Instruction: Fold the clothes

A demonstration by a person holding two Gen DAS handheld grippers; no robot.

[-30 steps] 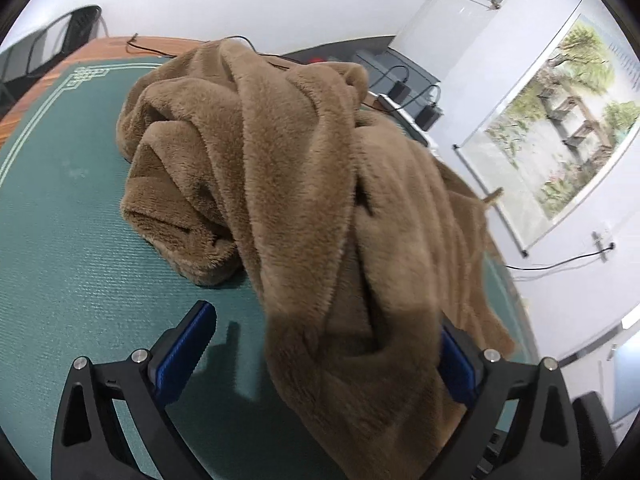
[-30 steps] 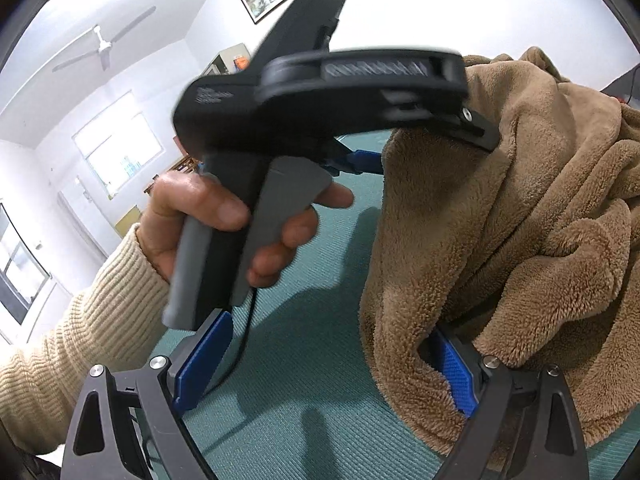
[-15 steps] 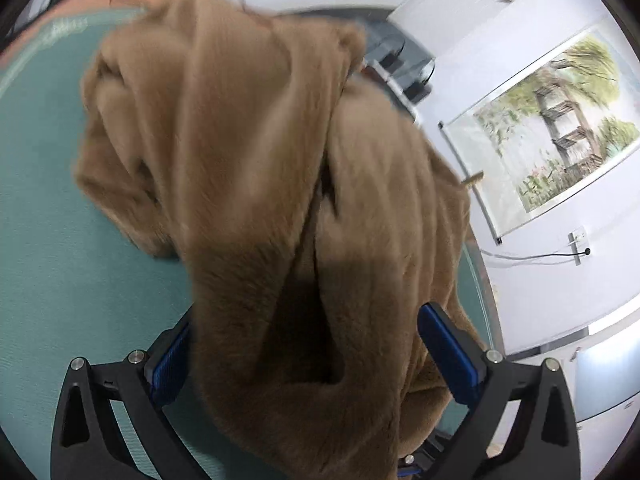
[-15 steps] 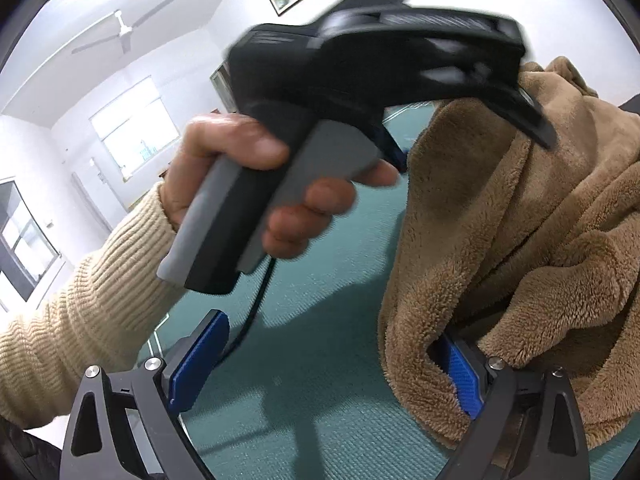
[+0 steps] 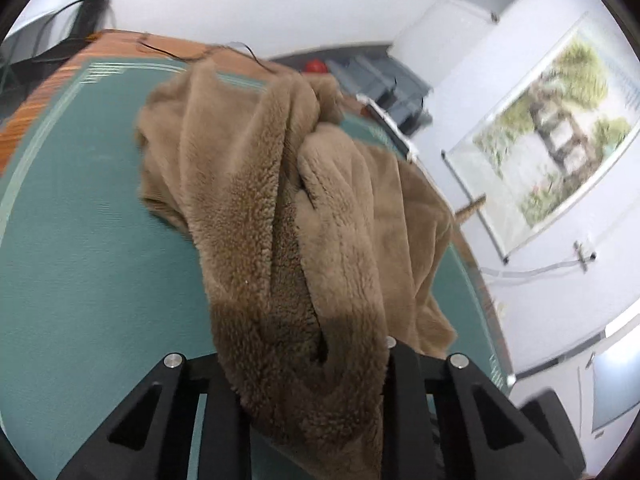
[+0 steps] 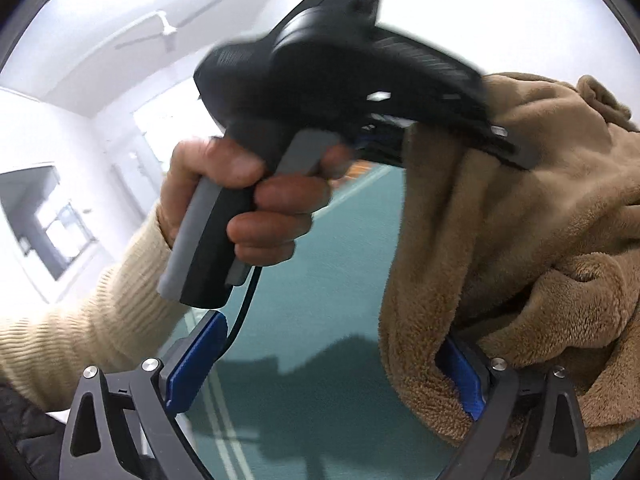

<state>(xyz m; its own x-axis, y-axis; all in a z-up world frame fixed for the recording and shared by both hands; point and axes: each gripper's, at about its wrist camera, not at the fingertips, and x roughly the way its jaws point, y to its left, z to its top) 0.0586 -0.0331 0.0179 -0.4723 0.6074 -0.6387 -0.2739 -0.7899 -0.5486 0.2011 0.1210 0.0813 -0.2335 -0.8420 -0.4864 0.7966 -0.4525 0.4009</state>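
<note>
A: Left gripper [image 5: 308, 364] first, low centre of its own view. State?

B: Its jaws have just been closing, and they now clench a thick fold of the brown fleece [image 5: 280, 208]. The pads are buried in the pile, so only the black finger frames show either side of it.

A: And the fleece itself?

B: It rises from the jaws toward the middle of the frame in a twisted heap, the rest lying on the green mat [image 5: 80, 260]. Upper right, a landscape picture [image 5: 552, 140] hangs on the white wall.

A: Now the right wrist view, left to right.

B: At left a cream sleeve [image 6: 80, 328]; its hand [image 6: 256, 196] squeezes the grey trigger of the left gripper, blurred at top centre, whose nose bites the fleece at upper right.

A: Right gripper [image 6: 328, 372]?

B: Spread wide. The left blue pad [image 6: 196, 360] stands bare over the mat. The fleece drapes against the right pad [image 6: 460, 380], but nothing is pinched.
</note>
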